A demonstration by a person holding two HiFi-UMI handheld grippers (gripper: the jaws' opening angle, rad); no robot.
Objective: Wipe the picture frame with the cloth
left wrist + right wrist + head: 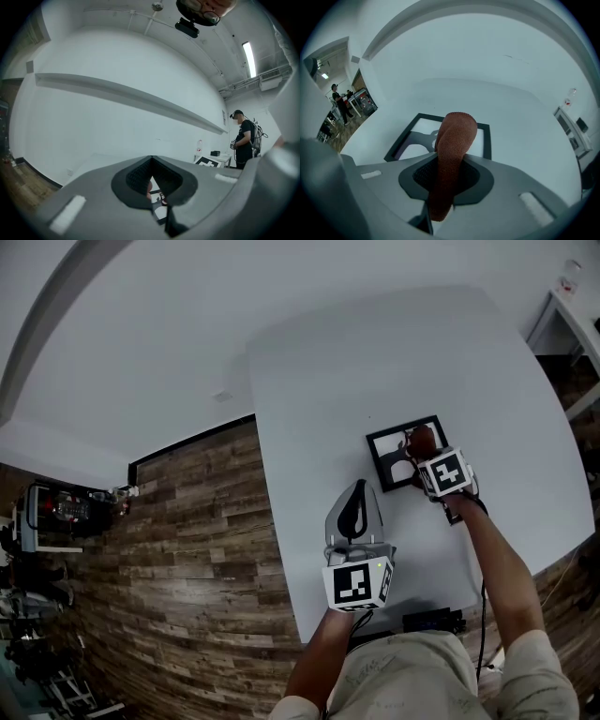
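A black-rimmed picture frame (pixel 386 465) lies flat on the white table (pixel 375 362), to the right of its middle. My right gripper (pixel 424 452) is over the frame's right side, shut on a rust-brown cloth (pixel 422 439). In the right gripper view the cloth (pixel 453 140) stands up from between the jaws of the right gripper (pixel 451 171), with the frame (pixel 486 140) just behind it. My left gripper (pixel 356 498) hovers left of and nearer than the frame, jaws together and empty. Through the left gripper (pixel 152 177) a sliver of the frame (pixel 158 202) shows.
Wood floor (pixel 187 549) runs along the table's left edge. A black device (pixel 431 620) sits at the near edge by my body. A white side table (pixel 572 324) stands at the far right. A person (pixel 243 140) stands in the background near a small table (pixel 211 161).
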